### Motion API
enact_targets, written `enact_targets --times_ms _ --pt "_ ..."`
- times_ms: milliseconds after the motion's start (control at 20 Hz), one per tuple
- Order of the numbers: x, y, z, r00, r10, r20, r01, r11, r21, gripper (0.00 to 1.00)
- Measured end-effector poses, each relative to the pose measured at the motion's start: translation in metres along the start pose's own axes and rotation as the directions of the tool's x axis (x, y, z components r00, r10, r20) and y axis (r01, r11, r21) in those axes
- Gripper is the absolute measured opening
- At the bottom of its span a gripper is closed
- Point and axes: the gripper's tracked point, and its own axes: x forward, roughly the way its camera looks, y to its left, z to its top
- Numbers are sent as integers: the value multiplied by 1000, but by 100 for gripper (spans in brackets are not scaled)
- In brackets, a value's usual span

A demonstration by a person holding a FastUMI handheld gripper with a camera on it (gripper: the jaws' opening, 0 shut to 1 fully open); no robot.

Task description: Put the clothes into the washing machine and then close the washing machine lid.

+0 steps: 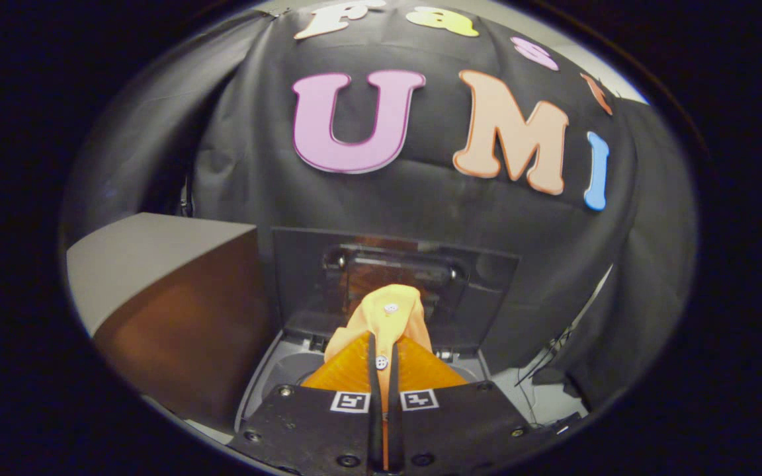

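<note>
Above the washer tub, before its raised lid: orange shirt, my jaws clamped together on its buttoned placket. Light, soft, limp, I judge; a bunched fold grips best.

Your gripper has two orange wedge-shaped fingers with black inner strips, mounted on black plates studded with round screws, each plate carrying a small black-and-white square marker.
</note>
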Motion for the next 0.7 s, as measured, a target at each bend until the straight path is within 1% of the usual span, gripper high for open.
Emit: enact_targets --times_ms 150,300,600,700 --pt "16 -3 -38 998 -14 -53 15 1000 22 3" --pt "26 -4 -70 995 -8 -97 13 999 52 3" --pt "45 -3 -102 988 7 -153 19 985 169 6" --pt "48 -6 -108 986 -10 -165 38 985 170 11"
